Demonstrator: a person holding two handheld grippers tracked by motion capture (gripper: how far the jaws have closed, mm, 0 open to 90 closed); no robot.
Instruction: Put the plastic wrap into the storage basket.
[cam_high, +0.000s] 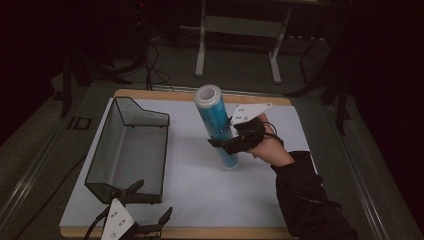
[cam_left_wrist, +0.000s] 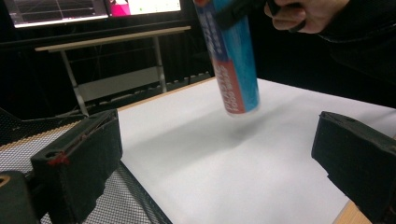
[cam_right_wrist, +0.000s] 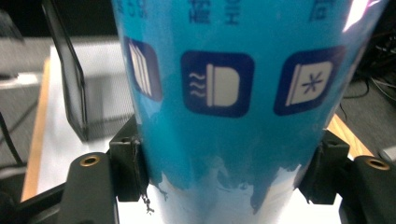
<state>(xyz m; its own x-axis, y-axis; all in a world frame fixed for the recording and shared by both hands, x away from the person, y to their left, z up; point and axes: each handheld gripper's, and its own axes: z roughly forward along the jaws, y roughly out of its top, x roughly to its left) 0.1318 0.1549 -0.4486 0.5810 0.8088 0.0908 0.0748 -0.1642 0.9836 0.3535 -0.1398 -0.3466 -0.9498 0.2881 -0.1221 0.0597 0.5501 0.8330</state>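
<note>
one blue roll clamped in right hand-held gripper, one mesh basket, left hand-held gripper open.

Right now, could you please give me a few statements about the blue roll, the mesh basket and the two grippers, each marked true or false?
1. The right gripper is shut on the blue roll. True.
2. The blue roll lies inside the mesh basket. False: it is held above the white sheet, beside the basket.
3. The left gripper has its jaws open with nothing between them. True.
4. The roll is held flat. False: it stands nearly upright, slightly tilted.
</note>
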